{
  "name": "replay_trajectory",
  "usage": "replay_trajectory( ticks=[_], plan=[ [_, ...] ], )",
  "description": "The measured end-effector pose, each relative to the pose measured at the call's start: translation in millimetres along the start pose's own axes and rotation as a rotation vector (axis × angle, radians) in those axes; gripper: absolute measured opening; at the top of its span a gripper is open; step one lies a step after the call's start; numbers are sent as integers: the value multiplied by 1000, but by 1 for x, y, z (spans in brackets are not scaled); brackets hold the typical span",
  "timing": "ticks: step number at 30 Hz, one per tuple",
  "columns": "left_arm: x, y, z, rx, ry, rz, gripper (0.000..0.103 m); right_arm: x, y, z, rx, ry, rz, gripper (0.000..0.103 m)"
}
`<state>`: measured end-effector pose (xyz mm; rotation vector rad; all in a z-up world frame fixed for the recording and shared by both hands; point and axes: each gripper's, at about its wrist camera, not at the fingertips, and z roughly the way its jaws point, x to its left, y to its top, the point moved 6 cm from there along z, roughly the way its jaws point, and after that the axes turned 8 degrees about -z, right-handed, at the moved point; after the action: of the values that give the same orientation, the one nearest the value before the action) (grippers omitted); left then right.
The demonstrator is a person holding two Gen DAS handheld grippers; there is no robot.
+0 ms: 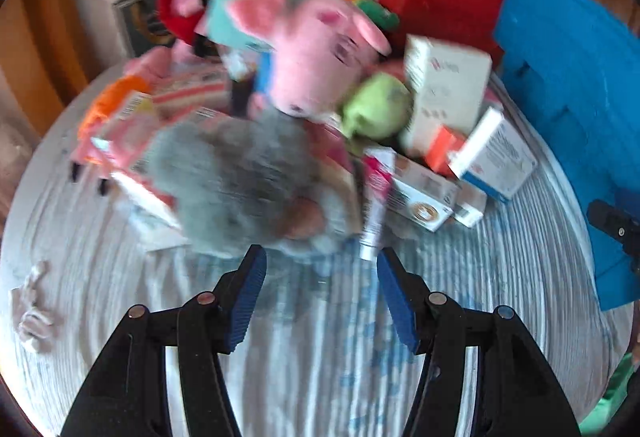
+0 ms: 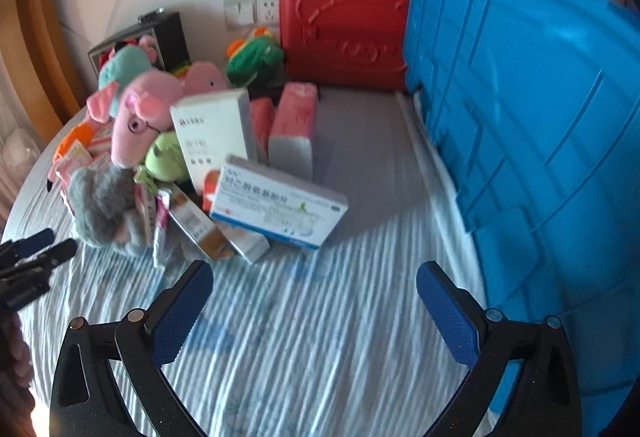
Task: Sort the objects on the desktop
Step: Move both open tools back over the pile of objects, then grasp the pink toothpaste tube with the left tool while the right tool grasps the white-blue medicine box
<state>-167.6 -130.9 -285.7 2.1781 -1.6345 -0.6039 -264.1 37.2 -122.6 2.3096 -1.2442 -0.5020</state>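
A heap of plush toys and medicine boxes lies on a blue-and-white striped cloth (image 1: 320,337). My left gripper (image 1: 320,261) is open with nothing between its blue pads. Its tips sit just short of a grey plush toy (image 1: 232,181) and a thin tube (image 1: 374,213). Behind these lie a pink plush pig (image 1: 316,53), a green plush (image 1: 376,105) and white boxes (image 1: 448,85). My right gripper (image 2: 316,273) stands wide open over bare cloth, a little short of a blue-and-white medicine box (image 2: 280,209). The left gripper (image 2: 36,249) shows at that view's left edge.
A red carry case (image 2: 344,29) stands against the back wall beside a big blue plastic crate (image 2: 520,117) that walls off the right side. Pink packs (image 2: 296,117), a green plush (image 2: 256,57) and a black box (image 2: 168,37) lie further back. A knotted rope (image 1: 32,309) lies at the left.
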Motion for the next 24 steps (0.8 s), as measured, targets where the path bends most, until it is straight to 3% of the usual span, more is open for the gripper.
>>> replay_trajectory(
  ticks=[7,11,13,15,17,23,24],
  plan=[
    [-41,1,72,95,18,49,57,-9,-2,37,57,15,-41,103],
    [-45,14,89,93,43,50,57,-10,12,58,68,23,-90,103],
    [-45,20,95,103,37,35,47,-10,23,69,59,32,-116,103],
    [-42,24,106,152,36,11,28,-8,35,80,57,67,-141,103],
    [-40,27,106,148,19,-8,17,-5,44,90,58,89,-172,103],
    [-37,20,90,162,-11,-31,17,13,44,113,110,167,-242,103],
    [-38,18,86,159,-12,-27,17,16,39,113,120,163,-251,98]
  ],
)
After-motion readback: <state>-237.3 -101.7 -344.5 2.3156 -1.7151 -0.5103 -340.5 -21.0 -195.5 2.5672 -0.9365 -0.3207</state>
